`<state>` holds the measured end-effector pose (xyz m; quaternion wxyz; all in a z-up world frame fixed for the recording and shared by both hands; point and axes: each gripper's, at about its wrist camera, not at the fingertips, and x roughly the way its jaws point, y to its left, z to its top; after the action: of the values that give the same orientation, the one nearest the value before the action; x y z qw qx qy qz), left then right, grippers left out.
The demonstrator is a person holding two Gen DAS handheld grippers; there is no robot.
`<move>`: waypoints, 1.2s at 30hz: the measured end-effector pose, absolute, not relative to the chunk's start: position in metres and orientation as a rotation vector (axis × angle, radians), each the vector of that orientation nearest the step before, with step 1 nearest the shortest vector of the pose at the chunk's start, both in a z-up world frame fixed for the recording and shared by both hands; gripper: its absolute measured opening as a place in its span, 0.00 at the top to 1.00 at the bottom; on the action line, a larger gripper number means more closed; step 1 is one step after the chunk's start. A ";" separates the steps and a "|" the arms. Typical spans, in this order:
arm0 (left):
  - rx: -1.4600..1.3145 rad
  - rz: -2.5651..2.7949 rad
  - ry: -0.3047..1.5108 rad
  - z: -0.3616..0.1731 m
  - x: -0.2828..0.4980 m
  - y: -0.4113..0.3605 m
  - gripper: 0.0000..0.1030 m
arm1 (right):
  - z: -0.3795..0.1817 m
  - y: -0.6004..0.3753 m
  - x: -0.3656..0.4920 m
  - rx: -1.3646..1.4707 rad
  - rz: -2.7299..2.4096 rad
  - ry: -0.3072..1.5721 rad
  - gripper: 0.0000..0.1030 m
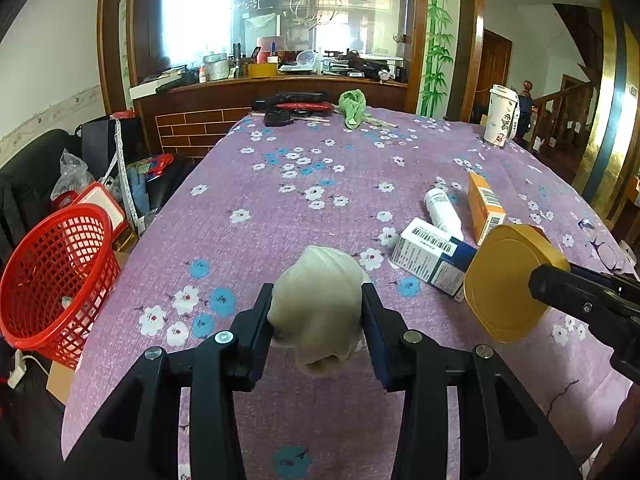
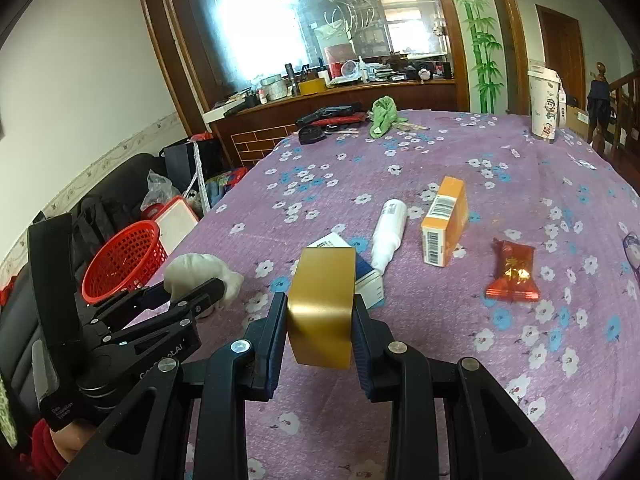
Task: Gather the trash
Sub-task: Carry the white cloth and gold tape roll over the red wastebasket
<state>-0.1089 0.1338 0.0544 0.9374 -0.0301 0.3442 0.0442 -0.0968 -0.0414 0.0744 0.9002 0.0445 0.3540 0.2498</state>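
My left gripper (image 1: 318,304) is shut on a crumpled white tissue wad (image 1: 320,300) and holds it above the purple floral tablecloth (image 1: 304,208); the wad also shows in the right wrist view (image 2: 200,276). My right gripper (image 2: 320,312) is shut on a gold lid (image 2: 322,312), also seen in the left wrist view (image 1: 508,280). A red mesh basket (image 1: 56,276) stands off the table's left edge, also in the right wrist view (image 2: 124,260). On the table lie a white-blue box (image 1: 432,256), a white bottle (image 1: 442,210), an orange box (image 1: 484,204) and a red candy wrapper (image 2: 514,272).
A paper cup (image 1: 500,116) stands at the far right. A green cloth (image 1: 354,106) and dark items (image 1: 292,106) lie at the far edge. Bags and clutter (image 1: 120,176) and a black sofa sit left of the table.
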 end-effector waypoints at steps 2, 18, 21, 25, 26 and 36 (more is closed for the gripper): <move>-0.065 0.097 0.702 0.053 -0.113 0.137 0.61 | 0.073 -0.038 -0.099 0.088 0.521 0.737 0.68; -0.085 0.104 0.671 0.059 -0.135 0.149 0.61 | 0.082 -0.020 -0.114 0.052 0.541 0.723 0.68; -0.091 0.108 0.661 0.063 -0.140 0.153 0.61 | 0.084 -0.015 -0.114 0.056 0.556 0.731 0.68; -0.099 0.122 0.653 0.066 -0.146 0.164 0.61 | 0.086 0.000 -0.114 0.045 0.584 0.744 0.68; -0.102 0.128 0.650 0.067 -0.148 0.168 0.61 | 0.086 0.004 -0.114 0.044 0.592 0.750 0.68; -0.185 0.211 0.595 0.091 -0.163 0.240 0.61 | 0.106 0.079 -0.104 -0.023 0.713 0.795 0.68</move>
<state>-0.1630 0.2399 0.0907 0.9465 -0.0908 0.2920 0.1034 -0.1041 0.0787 0.1061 0.8607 -0.0108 0.3788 0.3399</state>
